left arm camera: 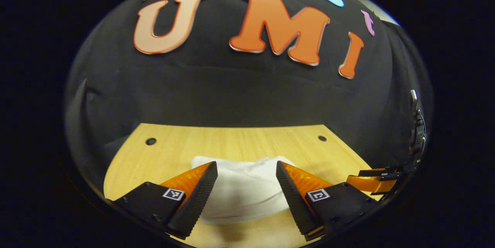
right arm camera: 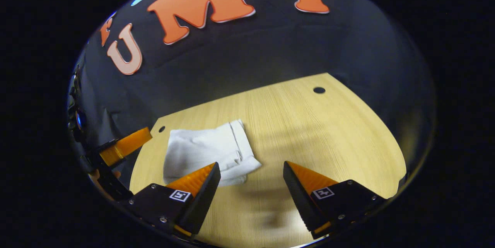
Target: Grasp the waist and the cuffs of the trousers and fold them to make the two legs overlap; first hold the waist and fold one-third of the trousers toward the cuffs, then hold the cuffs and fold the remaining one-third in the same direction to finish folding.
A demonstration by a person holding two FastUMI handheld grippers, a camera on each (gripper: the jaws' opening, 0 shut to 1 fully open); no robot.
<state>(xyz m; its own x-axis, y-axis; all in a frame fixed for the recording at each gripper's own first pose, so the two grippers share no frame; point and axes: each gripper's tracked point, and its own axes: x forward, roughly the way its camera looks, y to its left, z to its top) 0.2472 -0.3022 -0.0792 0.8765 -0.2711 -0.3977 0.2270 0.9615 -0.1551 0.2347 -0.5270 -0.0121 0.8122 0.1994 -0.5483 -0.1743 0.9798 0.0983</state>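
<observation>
White trousers (left arm camera: pixel 243 190) lie folded into a small compact bundle on the wooden table (left arm camera: pixel 239 143). In the left gripper view my left gripper (left arm camera: pixel 246 170) hovers open above the bundle, nothing between its fingers. The right gripper (left arm camera: pixel 373 180) shows at the right edge there. In the right gripper view the folded trousers (right arm camera: pixel 205 151) lie left of centre, and my right gripper (right arm camera: pixel 251 170) stands open over bare table just right of the bundle, holding nothing. The left gripper (right arm camera: pixel 123 145) juts in from the left edge.
The table has small round holes (left arm camera: pixel 151 141) (left arm camera: pixel 322 138) near its far corners, and one hole (right arm camera: pixel 319 89) shows far right in the right gripper view. Black cloth wall stands right behind the table's far edge. Bare wood (right arm camera: pixel 328 135) stretches to the right of the bundle.
</observation>
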